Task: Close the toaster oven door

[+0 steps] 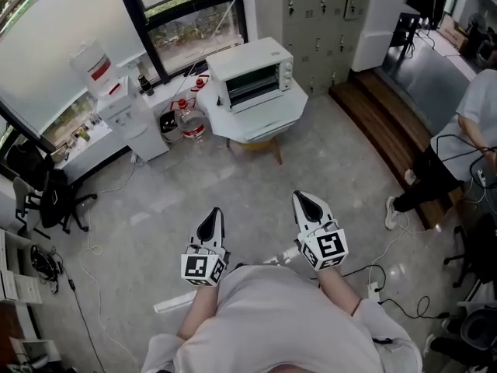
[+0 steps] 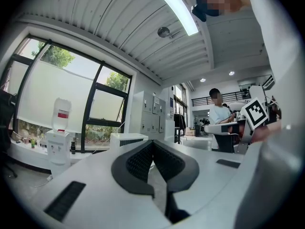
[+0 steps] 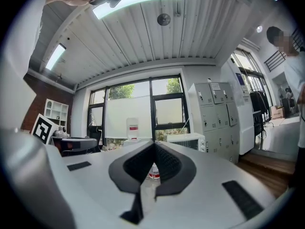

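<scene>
1. White-shelled, my left gripper (image 1: 213, 214) and right gripper (image 1: 303, 200) are both pinched together, empty.
2. The toaster oven (image 1: 252, 74) stands well ahead, on its tabletop (image 1: 289, 113).
3. I should walk close first, then push squarely to close it.

Far ahead of the right gripper (image 1: 304, 197), the toaster oven (image 1: 250, 62) has a smooth white casing. The floor (image 1: 233, 185) beneath that gripper is glossy grey. The gripper's shell is matt white plastic, its pads (image 3: 167, 162) black and finely ribbed.
</scene>
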Demonstrator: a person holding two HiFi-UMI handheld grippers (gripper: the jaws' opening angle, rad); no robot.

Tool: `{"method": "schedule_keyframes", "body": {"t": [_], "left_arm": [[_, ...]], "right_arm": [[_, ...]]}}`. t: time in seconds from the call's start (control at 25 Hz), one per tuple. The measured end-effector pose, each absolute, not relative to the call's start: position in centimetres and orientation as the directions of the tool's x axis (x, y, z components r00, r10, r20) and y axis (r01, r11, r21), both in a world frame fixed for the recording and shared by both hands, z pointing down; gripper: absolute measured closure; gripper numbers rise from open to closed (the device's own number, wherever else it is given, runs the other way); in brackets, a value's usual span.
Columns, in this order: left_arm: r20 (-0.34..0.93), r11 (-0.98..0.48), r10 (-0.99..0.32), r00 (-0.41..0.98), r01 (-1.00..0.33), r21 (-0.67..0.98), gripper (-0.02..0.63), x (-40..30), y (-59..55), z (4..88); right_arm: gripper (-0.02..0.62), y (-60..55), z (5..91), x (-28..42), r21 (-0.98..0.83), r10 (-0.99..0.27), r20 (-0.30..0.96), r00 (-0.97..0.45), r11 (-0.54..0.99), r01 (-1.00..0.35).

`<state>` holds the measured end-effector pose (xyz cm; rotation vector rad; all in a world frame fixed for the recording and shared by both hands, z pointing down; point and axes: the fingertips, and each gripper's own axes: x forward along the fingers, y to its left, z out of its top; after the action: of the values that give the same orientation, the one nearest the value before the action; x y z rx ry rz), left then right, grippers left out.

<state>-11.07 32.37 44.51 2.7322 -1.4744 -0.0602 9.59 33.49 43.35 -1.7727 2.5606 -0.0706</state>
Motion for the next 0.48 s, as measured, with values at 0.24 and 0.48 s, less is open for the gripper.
{"method": "schedule_keyframes", "body": {"t": [0.24, 0.48], "left_arm": [[-0.013, -0.548, -0.837, 0.548, -0.836, 0.045, 0.586, -10.9, 31.5, 44.4], [-0.004, -0.536, -0.844, 0.537, -0.842, 0.056, 0.586, -11.9, 28.3, 45.2]], "right_arm": [[0.588, 31.8, 43.0, 9.4, -0.043, -0.930, 0.001, -0.367, 0.367, -0.929], [0.588, 28.4, 43.2, 8.9, -0.037, -0.929, 0.010, -0.369, 0.369, -0.929]]}}
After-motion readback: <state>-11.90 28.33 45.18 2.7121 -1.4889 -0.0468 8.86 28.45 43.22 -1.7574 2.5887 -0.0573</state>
